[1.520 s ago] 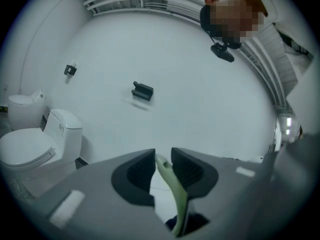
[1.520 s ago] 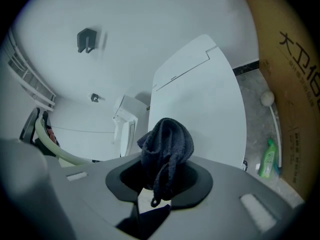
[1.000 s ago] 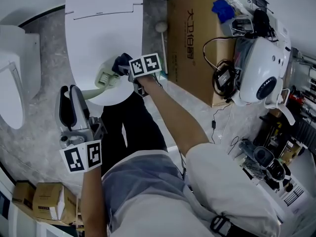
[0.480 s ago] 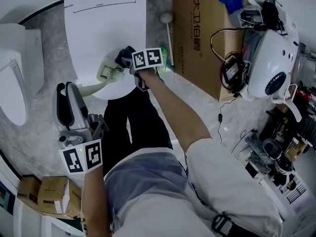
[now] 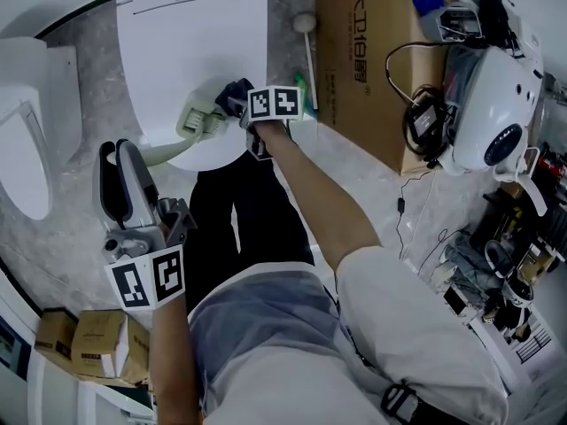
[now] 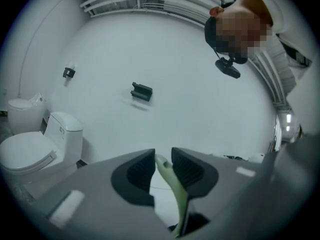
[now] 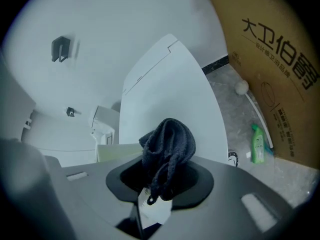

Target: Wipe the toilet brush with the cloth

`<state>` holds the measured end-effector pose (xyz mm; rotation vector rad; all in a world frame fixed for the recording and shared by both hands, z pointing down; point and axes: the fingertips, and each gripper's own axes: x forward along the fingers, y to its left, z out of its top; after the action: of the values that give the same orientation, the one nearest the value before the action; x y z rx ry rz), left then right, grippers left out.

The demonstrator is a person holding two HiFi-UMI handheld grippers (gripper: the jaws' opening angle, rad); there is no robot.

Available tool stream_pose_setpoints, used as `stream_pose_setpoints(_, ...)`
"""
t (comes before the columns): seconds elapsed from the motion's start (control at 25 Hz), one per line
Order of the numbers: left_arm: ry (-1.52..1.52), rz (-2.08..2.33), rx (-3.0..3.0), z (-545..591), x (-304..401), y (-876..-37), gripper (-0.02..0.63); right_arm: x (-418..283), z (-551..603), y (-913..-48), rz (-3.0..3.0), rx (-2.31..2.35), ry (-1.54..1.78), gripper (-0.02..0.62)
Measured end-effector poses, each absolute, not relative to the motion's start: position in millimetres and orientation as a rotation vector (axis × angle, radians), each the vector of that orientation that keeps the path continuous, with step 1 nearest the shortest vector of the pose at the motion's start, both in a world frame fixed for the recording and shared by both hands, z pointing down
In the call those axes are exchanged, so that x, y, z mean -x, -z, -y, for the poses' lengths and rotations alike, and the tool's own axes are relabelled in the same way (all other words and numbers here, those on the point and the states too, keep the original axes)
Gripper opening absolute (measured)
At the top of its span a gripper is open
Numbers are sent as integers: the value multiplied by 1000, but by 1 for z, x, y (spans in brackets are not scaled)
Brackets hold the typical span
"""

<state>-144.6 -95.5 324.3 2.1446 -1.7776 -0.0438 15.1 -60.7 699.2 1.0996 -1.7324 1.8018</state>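
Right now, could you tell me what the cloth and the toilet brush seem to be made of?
Cloth: dark blue-grey knitted or terry-like fabric, soft and matte; a nubby texture and limp folds show.
Toilet brush: pale green, probably moulded plastic; its handle is smooth with a slight sheen.

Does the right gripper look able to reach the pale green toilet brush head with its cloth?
Likely yes: the right gripper, shut on the dark knitted cloth, is right beside the pale green toilet brush head, with nothing between them.
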Motion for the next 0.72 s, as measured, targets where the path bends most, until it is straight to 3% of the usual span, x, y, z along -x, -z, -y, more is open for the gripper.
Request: stream_pose_setpoints(0.72, 45, 1742, -2172, 97, 143, -325, 0, -28, 29, -708, 1667, -1288, -1800, 101)
